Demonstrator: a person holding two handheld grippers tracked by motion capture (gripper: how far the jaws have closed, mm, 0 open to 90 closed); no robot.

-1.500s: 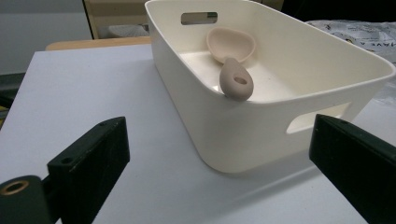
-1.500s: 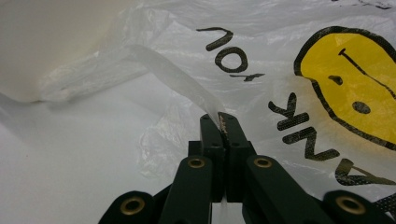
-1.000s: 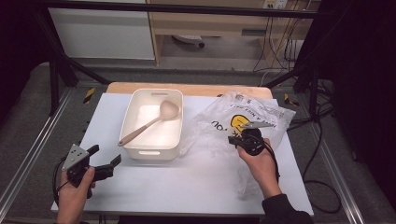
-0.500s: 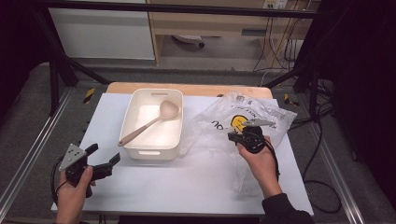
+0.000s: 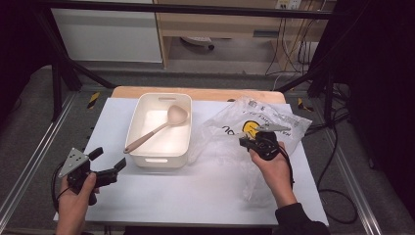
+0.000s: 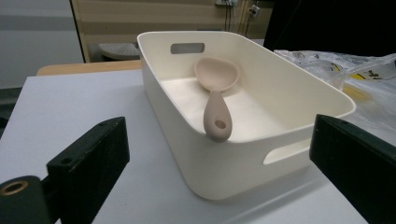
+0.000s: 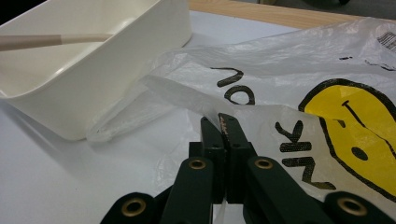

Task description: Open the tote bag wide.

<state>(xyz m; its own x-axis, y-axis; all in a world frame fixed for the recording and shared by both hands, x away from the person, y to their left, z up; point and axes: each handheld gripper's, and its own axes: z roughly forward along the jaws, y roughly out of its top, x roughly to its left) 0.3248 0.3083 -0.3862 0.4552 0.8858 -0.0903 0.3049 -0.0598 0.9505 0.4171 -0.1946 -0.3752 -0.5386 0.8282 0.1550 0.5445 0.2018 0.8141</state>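
Your right gripper is clenched on a fold of the bag, a clear, crinkled plastic one with black letters and a yellow smiley, lying on the table right of the tub. Your left gripper is released, near the tub's front corner. Bare table lies near you; the bag overhangs the right edge.

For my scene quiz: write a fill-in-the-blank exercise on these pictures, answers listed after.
1. The spoon lies in the white ____.
2. The right gripper is shut on the plastic ____.
3. The left gripper has its jaws ____.
4. The face printed on the plastic is ____ in colour.
Missing words: tub, bag, open, yellow.
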